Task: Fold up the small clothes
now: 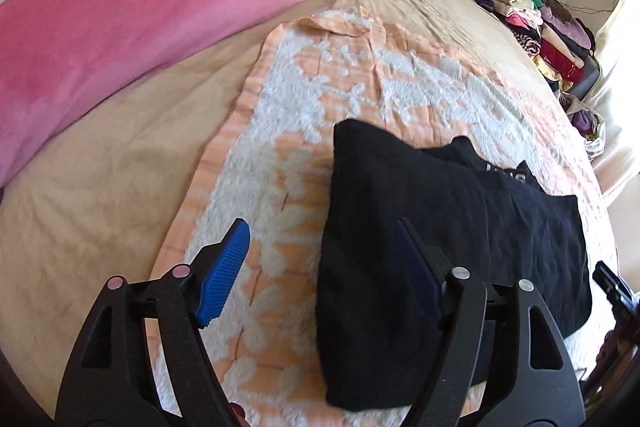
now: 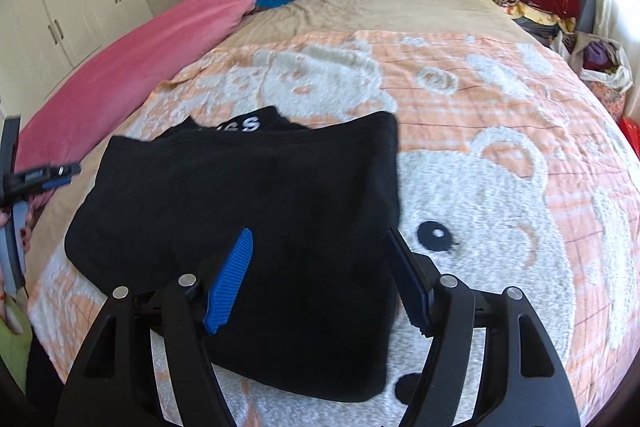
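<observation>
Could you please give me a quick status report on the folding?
Left gripper open, right gripper open, both empty above the cloth. Black garment lies partly folded on the bear blanket. Nothing in the way.

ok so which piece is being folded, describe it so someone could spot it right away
On the bed lies an orange-and-white bear blanket. On its near end sits the black garment, partly folded, with white letters on a band at its far edge. It is the only dark item there; the colourful clothes are piled by the headboard.

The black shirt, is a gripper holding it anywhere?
No. The black shirt lies on the bear blanket; left gripper and right gripper are open.
</observation>
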`<state>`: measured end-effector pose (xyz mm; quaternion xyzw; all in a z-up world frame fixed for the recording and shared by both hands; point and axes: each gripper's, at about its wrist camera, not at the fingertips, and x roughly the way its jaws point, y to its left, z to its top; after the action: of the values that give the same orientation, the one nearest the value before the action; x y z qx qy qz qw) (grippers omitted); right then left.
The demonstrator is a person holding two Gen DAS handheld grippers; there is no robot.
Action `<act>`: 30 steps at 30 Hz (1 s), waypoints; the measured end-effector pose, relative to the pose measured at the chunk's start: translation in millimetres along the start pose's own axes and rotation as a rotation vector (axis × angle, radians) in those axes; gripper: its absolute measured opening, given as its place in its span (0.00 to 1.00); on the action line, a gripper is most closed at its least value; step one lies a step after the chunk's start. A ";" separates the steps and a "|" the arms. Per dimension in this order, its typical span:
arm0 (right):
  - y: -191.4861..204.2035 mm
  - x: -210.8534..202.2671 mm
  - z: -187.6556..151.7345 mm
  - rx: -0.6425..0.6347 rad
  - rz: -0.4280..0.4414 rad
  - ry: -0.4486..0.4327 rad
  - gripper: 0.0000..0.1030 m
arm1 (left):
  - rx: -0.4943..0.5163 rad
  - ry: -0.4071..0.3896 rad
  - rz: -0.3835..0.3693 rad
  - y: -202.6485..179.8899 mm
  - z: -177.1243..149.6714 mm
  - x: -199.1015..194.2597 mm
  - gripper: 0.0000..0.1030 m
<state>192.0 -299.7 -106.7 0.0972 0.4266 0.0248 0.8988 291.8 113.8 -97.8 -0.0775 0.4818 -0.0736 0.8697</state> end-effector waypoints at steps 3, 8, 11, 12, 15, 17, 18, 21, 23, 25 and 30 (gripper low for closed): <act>-10.6 6.0 5.3 0.047 0.007 0.005 0.65 | -0.017 0.001 0.003 3.5 -1.7 4.9 0.67; -24.9 30.8 31.4 0.113 0.002 0.014 0.65 | -0.045 0.005 -0.059 -1.6 0.5 18.9 0.67; -27.8 50.3 48.8 0.102 -0.022 0.033 0.65 | -0.019 0.028 -0.017 -8.7 -1.6 35.3 0.67; -29.3 55.3 51.8 0.107 -0.022 0.038 0.65 | -0.022 0.030 -0.009 -9.1 -2.2 38.5 0.66; -36.4 76.2 55.9 0.137 -0.016 0.077 0.64 | -0.049 0.035 -0.031 -11.9 -4.9 47.0 0.31; -35.4 81.8 54.5 0.125 0.002 0.090 0.17 | -0.039 0.027 -0.042 -15.3 -4.4 45.5 0.02; -33.1 77.4 54.4 0.110 0.006 0.065 0.17 | -0.024 0.009 -0.033 -17.3 -3.1 40.7 0.03; -35.5 57.2 57.9 0.118 0.029 -0.039 0.08 | -0.034 -0.061 -0.030 -15.2 1.4 25.6 0.03; -38.2 58.1 61.0 0.128 0.028 -0.044 0.08 | -0.024 -0.090 -0.024 -16.3 3.9 21.0 0.03; -36.3 69.3 61.2 0.095 -0.022 0.001 0.08 | -0.006 -0.087 0.005 -19.5 2.9 25.0 0.03; -26.9 90.4 52.5 0.019 -0.122 0.062 0.10 | 0.002 -0.028 0.052 -17.9 0.6 43.1 0.04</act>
<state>288.8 -322.5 -148.4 0.0787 0.4594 -0.0313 0.8842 313.9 87.6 -129.4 -0.0651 0.4714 -0.0501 0.8781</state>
